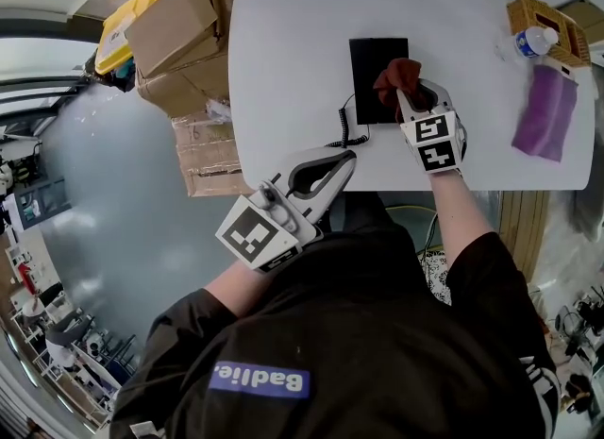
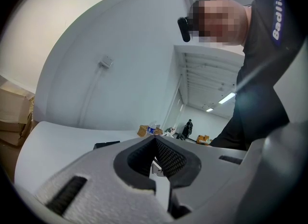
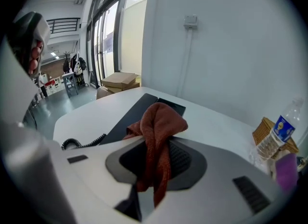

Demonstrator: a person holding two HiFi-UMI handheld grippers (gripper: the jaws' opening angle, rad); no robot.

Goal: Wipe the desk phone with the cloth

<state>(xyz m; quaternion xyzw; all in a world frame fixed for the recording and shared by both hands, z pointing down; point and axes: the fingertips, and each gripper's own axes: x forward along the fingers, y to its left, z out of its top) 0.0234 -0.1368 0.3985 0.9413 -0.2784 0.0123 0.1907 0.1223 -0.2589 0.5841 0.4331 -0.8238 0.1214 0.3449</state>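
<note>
Nubbly woven cloth (image 3: 156,126), matt black phone (image 1: 366,78)

White table (image 1: 283,69) on grey floor (image 1: 113,192), cardboard boxes (image 1: 179,41) beside it, white wall (image 3: 231,49) behind.

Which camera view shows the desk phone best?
The head view: it looks down on the desk phone, showing most of its black top and coiled cord. The right gripper view shows it partly behind the cloth. The left gripper view catches only a dark sliver.

White "Badlie" on a blue patch (image 1: 260,379) of the person's black top (image 1: 377,333)
</note>
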